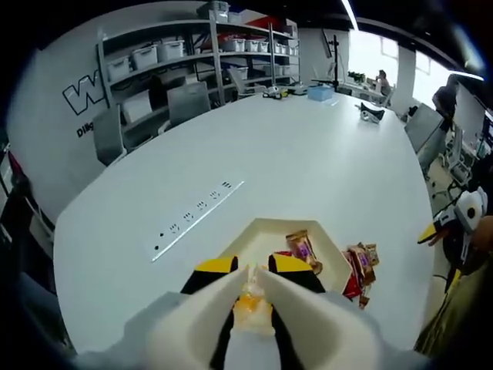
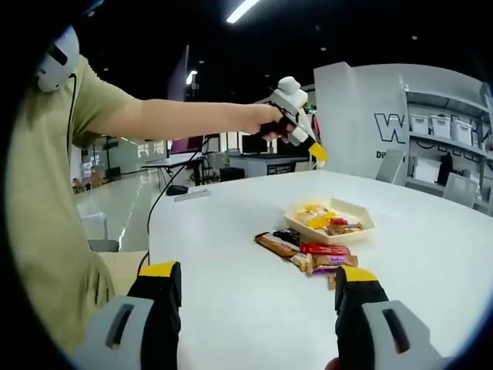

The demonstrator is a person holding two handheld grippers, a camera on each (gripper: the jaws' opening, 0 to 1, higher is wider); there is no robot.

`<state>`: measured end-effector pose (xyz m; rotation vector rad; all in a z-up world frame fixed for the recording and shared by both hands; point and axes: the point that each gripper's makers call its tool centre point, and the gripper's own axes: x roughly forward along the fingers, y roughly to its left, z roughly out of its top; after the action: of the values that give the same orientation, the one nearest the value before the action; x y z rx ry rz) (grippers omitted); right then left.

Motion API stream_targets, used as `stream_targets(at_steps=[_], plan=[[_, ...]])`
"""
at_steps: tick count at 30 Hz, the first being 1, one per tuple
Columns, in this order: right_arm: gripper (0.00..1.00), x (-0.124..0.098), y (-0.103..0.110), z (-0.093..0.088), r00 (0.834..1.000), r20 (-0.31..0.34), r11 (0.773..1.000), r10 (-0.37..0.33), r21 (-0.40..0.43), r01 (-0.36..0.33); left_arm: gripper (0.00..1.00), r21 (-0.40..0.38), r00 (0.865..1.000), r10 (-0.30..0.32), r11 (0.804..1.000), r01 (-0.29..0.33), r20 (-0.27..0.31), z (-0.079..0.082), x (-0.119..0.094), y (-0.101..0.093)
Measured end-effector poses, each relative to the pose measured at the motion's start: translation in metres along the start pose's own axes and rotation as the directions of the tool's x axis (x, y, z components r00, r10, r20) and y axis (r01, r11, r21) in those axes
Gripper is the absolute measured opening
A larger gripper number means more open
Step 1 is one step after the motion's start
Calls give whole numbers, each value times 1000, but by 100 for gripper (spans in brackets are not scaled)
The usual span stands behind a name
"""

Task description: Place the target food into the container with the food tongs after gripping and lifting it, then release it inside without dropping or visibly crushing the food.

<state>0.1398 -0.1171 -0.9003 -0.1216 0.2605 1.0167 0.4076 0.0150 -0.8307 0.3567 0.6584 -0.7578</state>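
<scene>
While right gripper (image 2: 254,308) fingers spread, left gripper (image 1: 253,279) fingers pinch orange-wrapped snack (image 1: 252,302).

One tray (image 2: 368,218), several loose snack packets (image 2: 320,258)

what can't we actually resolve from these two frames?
- Left gripper view: the yellow-orange wrapped snack is mostly hidden by the white food tongs; grip and crushing unclear.
- Left gripper view: the tongs cover the cream tray's near side.
- Right gripper view: left gripper too small; load unreadable.
</scene>
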Motion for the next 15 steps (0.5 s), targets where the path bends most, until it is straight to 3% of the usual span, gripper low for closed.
stream_targets(at_steps=[15], plan=[[81, 2, 3, 2, 1000, 4, 1000, 5, -2, -5, 17, 17, 1000, -25, 1000, 26, -4, -5, -7, -9]])
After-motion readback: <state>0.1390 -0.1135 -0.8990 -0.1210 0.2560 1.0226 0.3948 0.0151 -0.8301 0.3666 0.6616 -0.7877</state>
